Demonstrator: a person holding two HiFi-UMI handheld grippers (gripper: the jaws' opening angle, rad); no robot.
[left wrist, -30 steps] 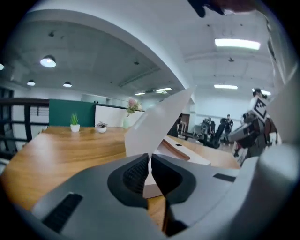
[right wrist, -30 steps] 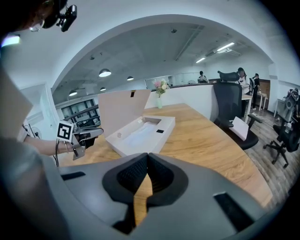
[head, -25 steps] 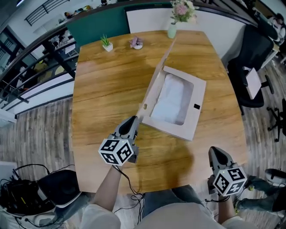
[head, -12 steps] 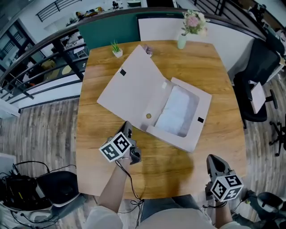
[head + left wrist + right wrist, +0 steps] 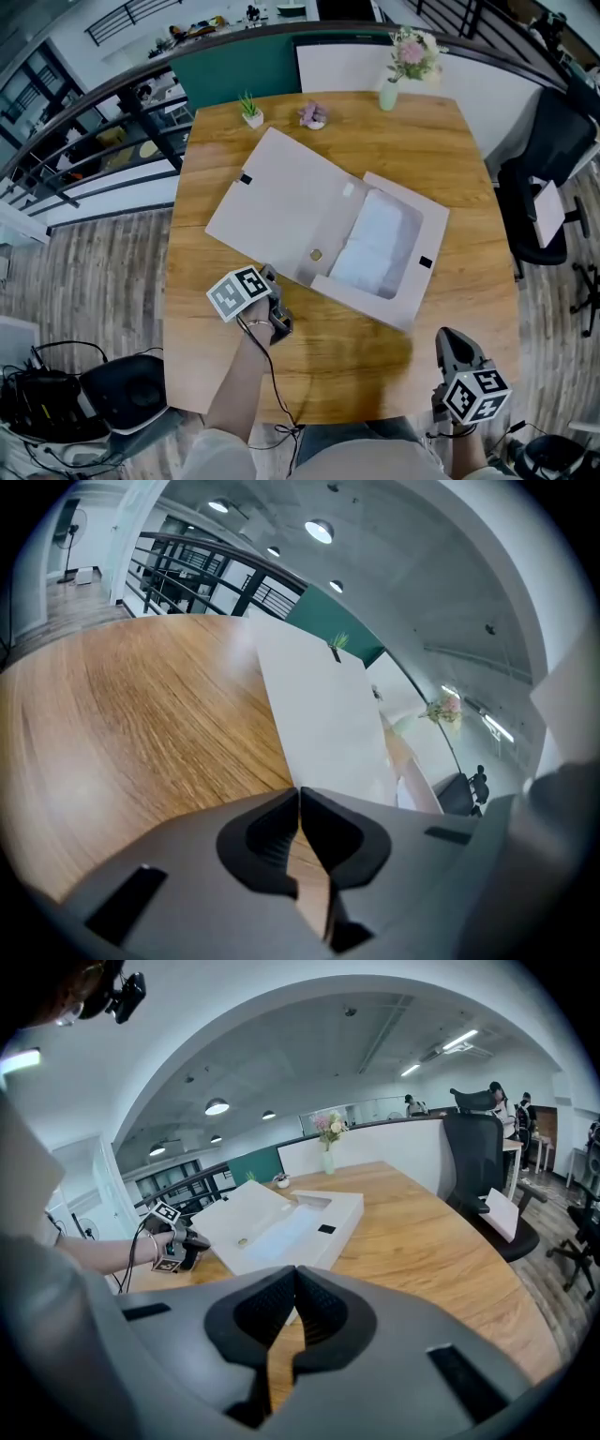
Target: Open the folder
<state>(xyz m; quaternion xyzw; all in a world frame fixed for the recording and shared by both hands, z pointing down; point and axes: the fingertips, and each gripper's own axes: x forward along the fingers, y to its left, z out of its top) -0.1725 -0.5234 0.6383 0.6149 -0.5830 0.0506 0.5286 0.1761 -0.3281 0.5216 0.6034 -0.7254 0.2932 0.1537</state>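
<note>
The folder [image 5: 323,230] lid has swung from upright to flat on the counter [image 5: 431,141], and our left gripper [image 5: 269,273] has dropped just beside it, jaws together, empty. Our right gripper [image 5: 451,339] sits well apart, jaws together, empty.

The folder lid [image 5: 281,202] swung down flat; left claw [image 5: 270,276] withdrew.

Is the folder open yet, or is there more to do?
Looks done: the lid of the folder lies flat on the table, and the white papers inside show. In hand: nothing. The left claw is shut and empty beside the lid's edge; the right claw is shut and empty, away from the folder. Left: probably nothing but pulling back.
</note>
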